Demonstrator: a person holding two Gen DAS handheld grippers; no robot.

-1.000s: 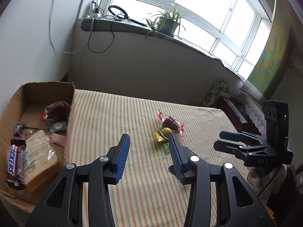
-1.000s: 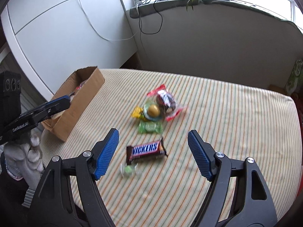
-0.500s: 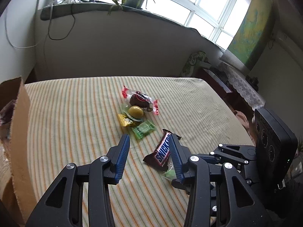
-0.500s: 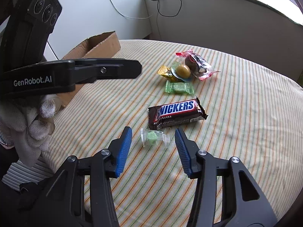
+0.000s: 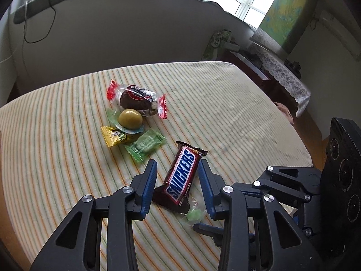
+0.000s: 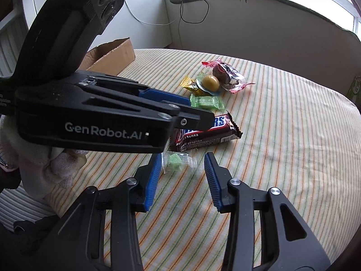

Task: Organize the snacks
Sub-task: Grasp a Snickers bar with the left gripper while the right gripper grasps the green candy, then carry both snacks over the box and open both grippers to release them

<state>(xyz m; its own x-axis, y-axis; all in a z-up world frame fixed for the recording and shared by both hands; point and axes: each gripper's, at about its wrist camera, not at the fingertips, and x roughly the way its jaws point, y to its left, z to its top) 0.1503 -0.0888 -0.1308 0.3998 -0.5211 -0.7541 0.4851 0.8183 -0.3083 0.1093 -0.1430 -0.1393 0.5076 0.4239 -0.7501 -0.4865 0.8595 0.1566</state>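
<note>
Brown Snickers (image 5: 181, 179) between closing left gripper (image 5: 177, 171) pads, untouched. Green candy (image 6: 178, 159) between closing right gripper (image 6: 183, 163) pads, ungripped. Box (image 6: 112, 56) at ten o'clock, right view only.

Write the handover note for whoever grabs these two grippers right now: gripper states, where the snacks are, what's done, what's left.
Left gripper: jaws closing around the Snickers bar, pads not yet pressing.
Right gripper: jaws closing around the small green candy, one pad at the wrapper edge, no grip yet.
On the striped cloth: chocolate cake pack, round yellow-green sweet, yellow candy, green packet.
Cardboard box sits at the far left edge; its contents are hidden.
Left: finish both grasps, box everything.
</note>
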